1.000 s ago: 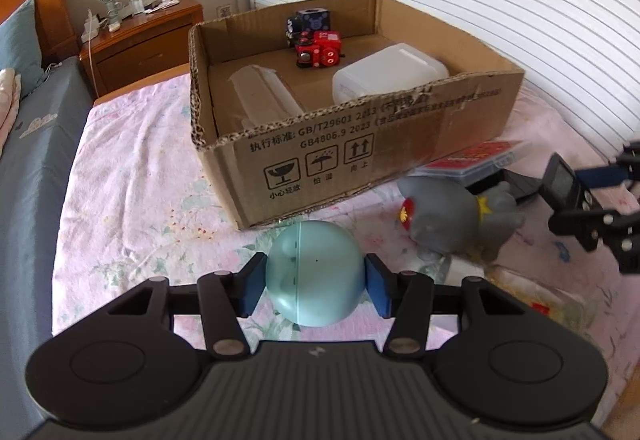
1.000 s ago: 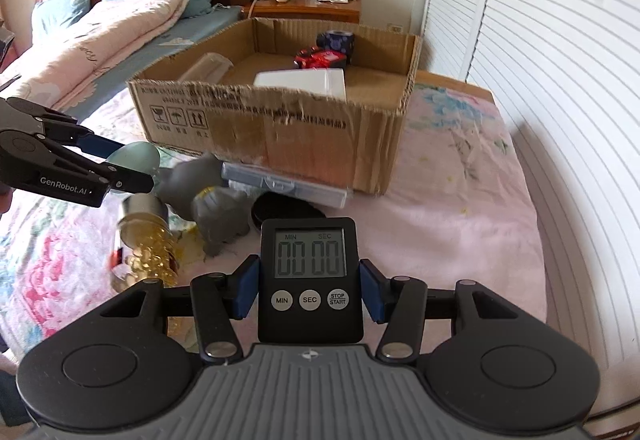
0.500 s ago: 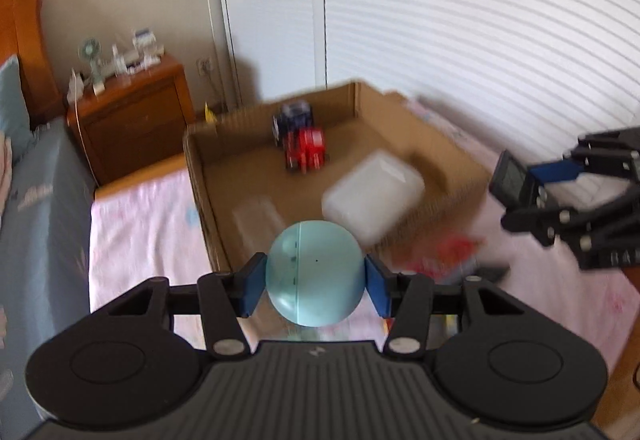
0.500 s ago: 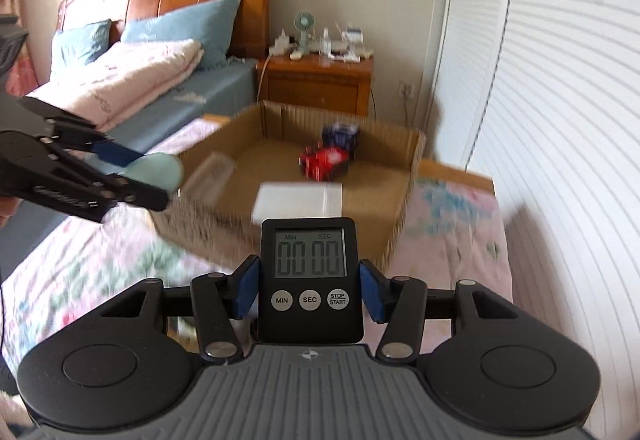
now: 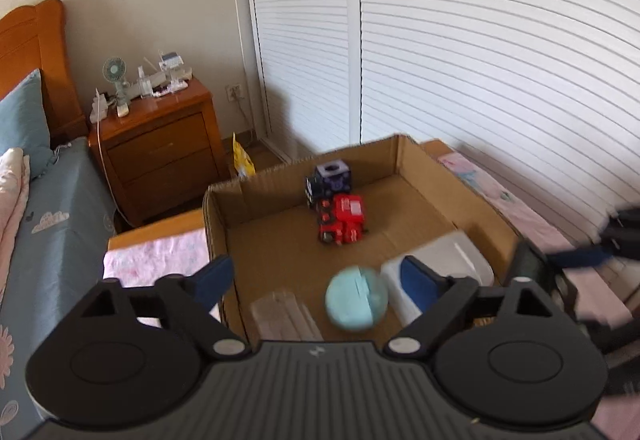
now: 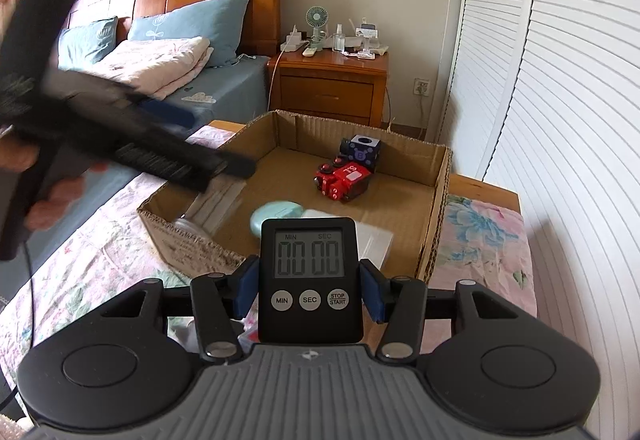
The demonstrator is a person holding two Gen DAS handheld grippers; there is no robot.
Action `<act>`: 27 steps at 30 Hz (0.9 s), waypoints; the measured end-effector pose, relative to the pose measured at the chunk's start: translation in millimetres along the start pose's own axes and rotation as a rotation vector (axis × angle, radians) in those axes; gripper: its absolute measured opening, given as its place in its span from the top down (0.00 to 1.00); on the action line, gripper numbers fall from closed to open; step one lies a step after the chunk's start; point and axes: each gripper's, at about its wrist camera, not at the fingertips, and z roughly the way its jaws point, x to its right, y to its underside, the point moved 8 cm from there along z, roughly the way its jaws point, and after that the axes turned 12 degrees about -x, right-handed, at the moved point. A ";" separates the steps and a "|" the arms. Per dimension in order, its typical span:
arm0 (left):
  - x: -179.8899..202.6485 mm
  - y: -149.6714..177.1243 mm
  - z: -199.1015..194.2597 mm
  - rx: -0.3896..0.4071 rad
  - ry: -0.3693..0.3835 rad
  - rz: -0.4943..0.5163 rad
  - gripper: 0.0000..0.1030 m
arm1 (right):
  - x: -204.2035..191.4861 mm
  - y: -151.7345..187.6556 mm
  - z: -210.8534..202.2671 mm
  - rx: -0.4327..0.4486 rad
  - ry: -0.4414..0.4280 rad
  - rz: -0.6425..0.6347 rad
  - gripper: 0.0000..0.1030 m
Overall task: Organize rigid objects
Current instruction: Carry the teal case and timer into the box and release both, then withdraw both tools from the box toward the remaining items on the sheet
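The left gripper (image 5: 316, 282) is spread wide, its blue pads (image 5: 212, 276) well apart and touching nothing. Between and just beyond them a pale blue ball (image 5: 356, 298), blurred, sits free inside the cardboard box (image 5: 224, 200). To the ball's right is a white plastic container (image 5: 444, 260), to its left a clear plastic piece (image 5: 280, 310); farther ahead a red toy robot (image 5: 342, 218) stands just in front of a dark purple cube (image 5: 330, 178) near the box's far wall.

The right gripper (image 6: 308, 290) is clenched on a black digital timer (image 6: 308, 278), display reading 00 00, held upright above the near edge of the box. Ahead of it the ball (image 6: 276, 216) shows just past the timer's top
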 end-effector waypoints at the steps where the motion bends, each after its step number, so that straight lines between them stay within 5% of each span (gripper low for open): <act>1: -0.5 4.1 -4.8 0.006 -0.007 0.004 0.11 | 2.5 -3.3 1.1 0.001 0.000 0.004 0.44; 5: 0.6 23.3 -24.0 0.018 -0.058 0.018 0.08 | 17.4 -17.9 10.2 -0.004 -0.035 0.062 0.44; 14: 25.9 59.7 -51.6 0.042 0.001 0.011 0.08 | 39.4 -60.4 51.0 -0.031 -0.004 0.130 0.44; 19: 37.4 69.9 -56.1 0.042 -0.007 0.047 0.08 | 42.7 -66.0 51.8 -0.008 -0.003 0.158 0.08; 27: 39.2 72.4 -59.9 0.048 -0.005 0.040 0.05 | 36.4 -53.0 29.9 -0.001 0.010 0.158 0.00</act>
